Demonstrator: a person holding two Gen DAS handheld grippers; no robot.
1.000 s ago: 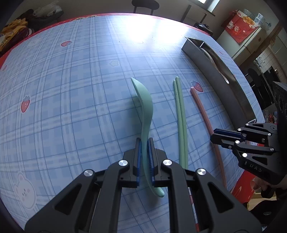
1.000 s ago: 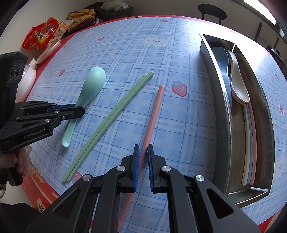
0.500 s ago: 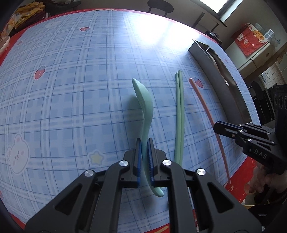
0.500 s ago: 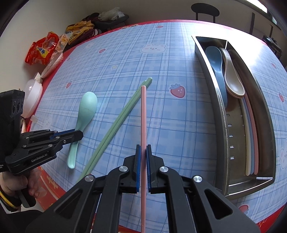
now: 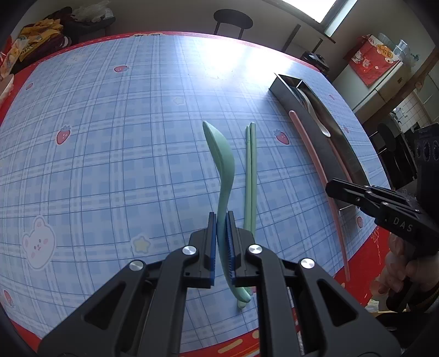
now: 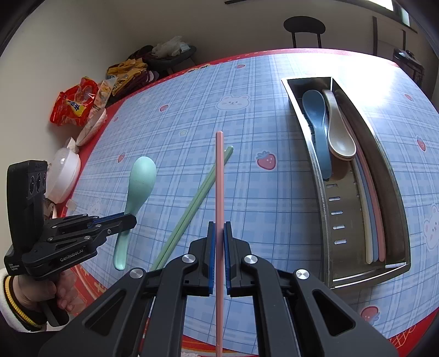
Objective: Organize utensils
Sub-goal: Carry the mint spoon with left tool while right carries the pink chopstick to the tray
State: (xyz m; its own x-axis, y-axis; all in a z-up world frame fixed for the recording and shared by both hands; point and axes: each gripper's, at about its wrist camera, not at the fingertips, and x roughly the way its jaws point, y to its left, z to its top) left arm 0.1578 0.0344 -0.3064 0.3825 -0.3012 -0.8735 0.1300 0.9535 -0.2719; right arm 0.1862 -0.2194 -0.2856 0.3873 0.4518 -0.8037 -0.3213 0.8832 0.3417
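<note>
The left tongs (image 5: 221, 244) clench the green spoon (image 5: 222, 164) by its handle, bowl pointing away. The right tongs (image 6: 219, 255) clench the pink chopstick (image 6: 219, 178) partway along its length. The green chopsticks (image 6: 192, 206) lie on the counter (image 6: 260, 192), left of the steel tray (image 6: 318, 175), between spoon and pink chopstick.

Beige wall (image 6: 109, 24), black stool (image 5: 232, 19), bright window (image 5: 315, 8)

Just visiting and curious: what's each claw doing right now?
Left gripper shut on green spoon. Right gripper shut on pink chopstick. Green chopsticks on table. Tray path open.
</note>
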